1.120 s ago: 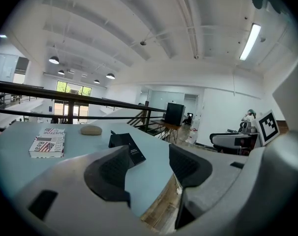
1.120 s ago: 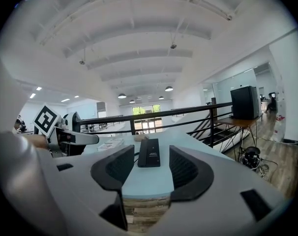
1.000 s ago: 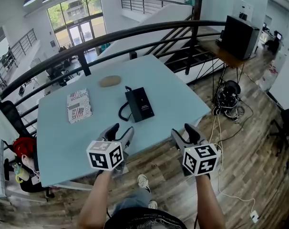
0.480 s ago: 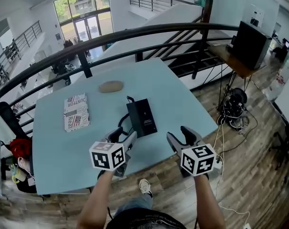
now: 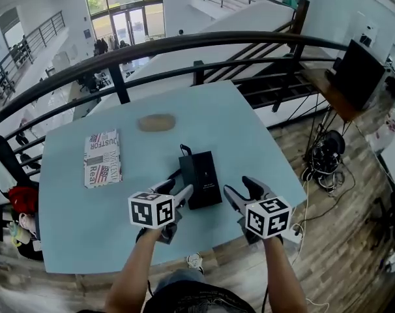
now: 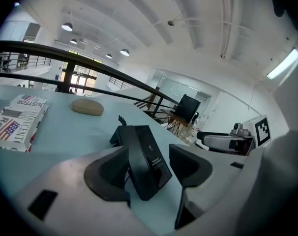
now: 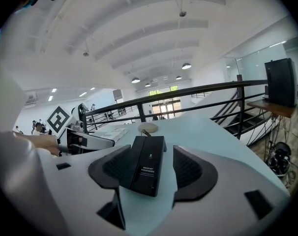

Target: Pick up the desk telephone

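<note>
The black desk telephone point(image 5: 201, 177) lies flat on the light blue table point(image 5: 73, 220), its coiled cord at the left side. My left gripper point(image 5: 175, 190) hovers open at the phone's near left corner; in the left gripper view the phone point(image 6: 144, 157) shows in the gap ahead of the left gripper point(image 6: 148, 170), untouched by the pads. My right gripper point(image 5: 242, 190) is just right of the phone's near end, jaws opening and wide apart. In the right gripper view the phone point(image 7: 146, 163) lies beyond the right gripper point(image 7: 148, 173), clear of both fingers.
A printed box point(image 5: 103, 158) lies on the table's left part and a tan oval object point(image 5: 156, 122) near the far edge. A dark railing point(image 5: 184, 44) runs behind the table. Cables and a black bundle point(image 5: 324, 156) sit on the wooden floor at right.
Both grippers have moved forward from the table's near edge to either side of the phone's near end. The right jaws have spread wider.
</note>
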Demonstrator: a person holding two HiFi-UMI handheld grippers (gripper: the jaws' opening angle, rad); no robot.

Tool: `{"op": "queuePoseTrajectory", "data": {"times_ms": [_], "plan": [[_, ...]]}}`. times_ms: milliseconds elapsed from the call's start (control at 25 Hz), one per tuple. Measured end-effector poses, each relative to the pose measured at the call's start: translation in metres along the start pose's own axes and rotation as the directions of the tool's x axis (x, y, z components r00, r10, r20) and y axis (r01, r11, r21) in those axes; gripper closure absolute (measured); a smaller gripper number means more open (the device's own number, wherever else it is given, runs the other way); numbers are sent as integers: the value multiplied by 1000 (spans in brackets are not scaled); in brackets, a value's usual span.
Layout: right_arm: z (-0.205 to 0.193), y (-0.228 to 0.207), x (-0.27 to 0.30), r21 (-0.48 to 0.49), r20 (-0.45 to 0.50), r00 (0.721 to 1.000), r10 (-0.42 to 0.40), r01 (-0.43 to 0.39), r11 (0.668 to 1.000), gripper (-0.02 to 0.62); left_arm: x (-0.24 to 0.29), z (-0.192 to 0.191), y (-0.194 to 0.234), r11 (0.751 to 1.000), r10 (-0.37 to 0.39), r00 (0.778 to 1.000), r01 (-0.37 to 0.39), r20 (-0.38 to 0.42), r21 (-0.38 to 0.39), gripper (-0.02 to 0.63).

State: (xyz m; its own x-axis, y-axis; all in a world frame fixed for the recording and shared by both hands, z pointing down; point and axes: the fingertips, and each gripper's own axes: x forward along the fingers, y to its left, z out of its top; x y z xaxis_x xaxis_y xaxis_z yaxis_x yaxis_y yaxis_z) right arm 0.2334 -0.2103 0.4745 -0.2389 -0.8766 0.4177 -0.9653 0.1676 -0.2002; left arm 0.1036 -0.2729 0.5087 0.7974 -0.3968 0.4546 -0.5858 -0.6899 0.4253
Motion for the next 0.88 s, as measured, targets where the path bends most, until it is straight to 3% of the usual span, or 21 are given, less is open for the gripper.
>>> {"op": "queuePoseTrajectory", "data": {"times_ms": [400,880], "plan": [[-30,-6,77,100,-181,972,147,-130,986,344,41,-20,42,984,-60,990,37,-126,-176,365],[-61,-10,121,235,-289,906,310,-247,940,313,64,-33,48,965,-124,981,83,-152,-250,351]]}}
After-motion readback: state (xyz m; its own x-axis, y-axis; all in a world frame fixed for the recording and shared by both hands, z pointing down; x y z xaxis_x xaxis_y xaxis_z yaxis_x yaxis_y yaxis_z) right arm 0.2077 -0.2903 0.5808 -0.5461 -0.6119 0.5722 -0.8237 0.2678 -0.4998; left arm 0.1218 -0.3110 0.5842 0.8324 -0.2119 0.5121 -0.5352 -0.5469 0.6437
